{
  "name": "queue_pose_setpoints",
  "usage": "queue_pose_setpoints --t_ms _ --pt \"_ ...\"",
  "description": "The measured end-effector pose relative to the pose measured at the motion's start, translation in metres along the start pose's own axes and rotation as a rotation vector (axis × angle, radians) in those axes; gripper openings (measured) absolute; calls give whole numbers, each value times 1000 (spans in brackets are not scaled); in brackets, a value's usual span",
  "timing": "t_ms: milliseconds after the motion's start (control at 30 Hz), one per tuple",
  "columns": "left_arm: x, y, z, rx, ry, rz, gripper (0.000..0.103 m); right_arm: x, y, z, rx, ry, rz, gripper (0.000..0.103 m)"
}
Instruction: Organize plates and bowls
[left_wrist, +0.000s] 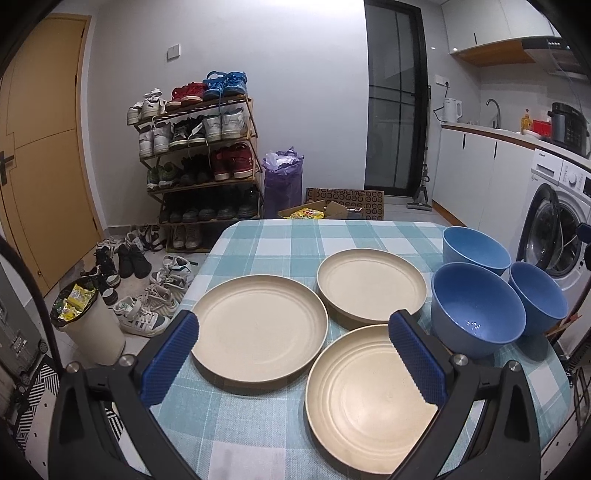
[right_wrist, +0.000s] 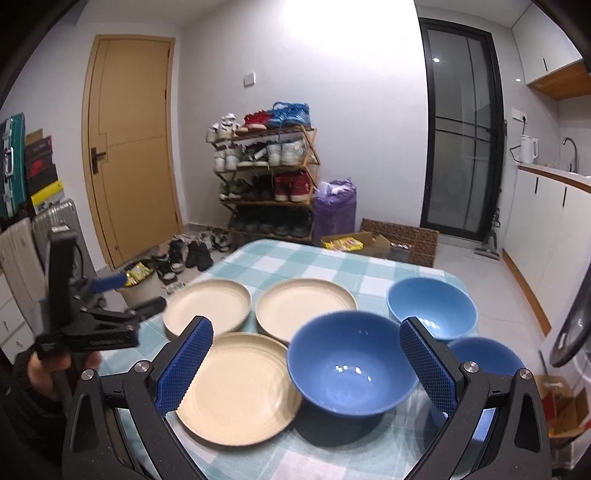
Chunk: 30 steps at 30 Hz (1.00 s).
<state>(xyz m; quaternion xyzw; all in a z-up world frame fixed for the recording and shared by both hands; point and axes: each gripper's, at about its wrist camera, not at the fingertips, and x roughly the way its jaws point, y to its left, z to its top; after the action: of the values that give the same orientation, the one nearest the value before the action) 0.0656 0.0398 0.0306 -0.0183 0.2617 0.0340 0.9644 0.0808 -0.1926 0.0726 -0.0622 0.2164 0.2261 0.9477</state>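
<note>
**Three plates lie under our left gripper, three bowls under our right**

Three cream plates sit separately on the checked table (left_wrist: 258, 236): the left plate (left_wrist: 258, 328), the far plate (left_wrist: 371, 284) and the near plate (left_wrist: 365, 398), whose rims nearly touch. Right of them cluster three blue bowls, with the near bowl (right_wrist: 351, 365) largest in view, one far bowl (right_wrist: 432, 310) behind it and a right bowl (right_wrist: 484, 356) partly hidden. Our left gripper (left_wrist: 291, 354) hovers with fingers spread wide above the gap between the left and near plates, holding nothing. Our right gripper (right_wrist: 306, 363) is likewise agape and empty, framing the near bowl. We judge plates fall to the left hand, bowls to the right.
</note>
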Motion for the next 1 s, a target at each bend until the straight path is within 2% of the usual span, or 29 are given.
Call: queue_pose_setpoints --t_ms 133,333,433,767,1000 --pt "2 -2 10 12 -7 -12 103 3 -2 12 -15 -3 -16 103" --pt "11 -4 29 22 -22 11 103 15 -8 26 -16 13 -14 103" --pt "21 -2 36 0 -4 29 103 25 -12 32 -13 29 -18 103" --pt "48 3 51 -17 25 8 103 52 -29 57 -2 59 -31 103" --pt "68 5 62 -12 51 -26 103 83 -42 69 4 116 -40 103"
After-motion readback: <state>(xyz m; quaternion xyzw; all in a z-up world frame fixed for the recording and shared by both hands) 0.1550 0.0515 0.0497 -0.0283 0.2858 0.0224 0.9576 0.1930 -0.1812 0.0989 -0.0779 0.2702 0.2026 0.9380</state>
